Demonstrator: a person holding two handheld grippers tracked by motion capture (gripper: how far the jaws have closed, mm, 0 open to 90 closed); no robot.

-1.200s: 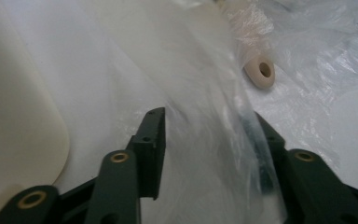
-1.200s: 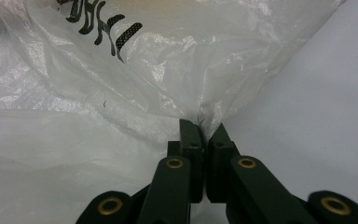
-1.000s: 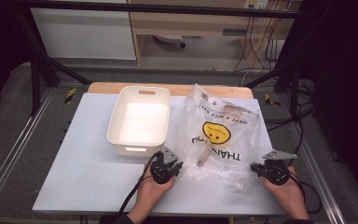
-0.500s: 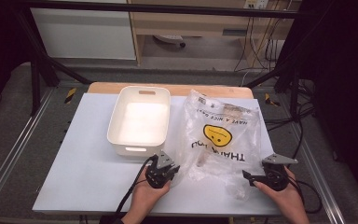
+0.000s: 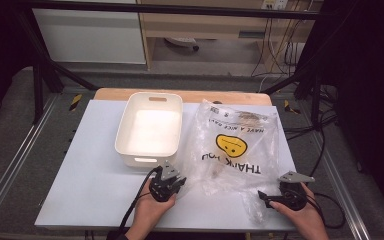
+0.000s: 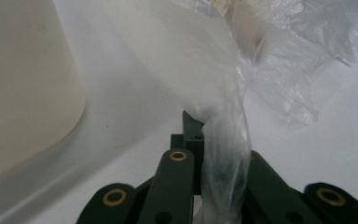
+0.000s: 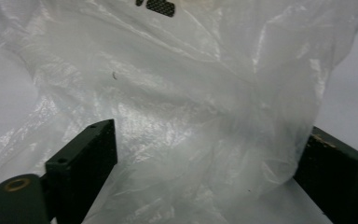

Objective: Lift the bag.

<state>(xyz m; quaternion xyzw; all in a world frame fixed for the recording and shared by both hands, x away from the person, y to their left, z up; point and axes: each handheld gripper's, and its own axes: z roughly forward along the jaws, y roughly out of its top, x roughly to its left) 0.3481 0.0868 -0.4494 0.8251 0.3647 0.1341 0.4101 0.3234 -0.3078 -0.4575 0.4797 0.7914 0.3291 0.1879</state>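
Observation:
A clear plastic bag [image 5: 237,145] with a yellow smiley face and black print lies crumpled on the right half of the white table [image 5: 90,165]. My left gripper [image 5: 180,181] is at the bag's near left corner, shut on a twisted strip of the plastic [image 6: 223,140]. At the bag's near right corner is my right gripper [image 5: 262,197]. Its jaws have just opened and stand wide apart [image 7: 205,144], with loose bag film [image 7: 182,84] lying between them and not pinched.
An empty white plastic bin [image 5: 150,102] stands left of the bag, and its rounded wall [image 6: 23,84] is close beside my left gripper. Cables hang at the table's right side. Bare table surface lies to the left and along the front edge.
My right gripper's jaws went from shut to wide apart, and the hand drew slightly toward the front edge. The left gripper stayed at the bag's near left corner.

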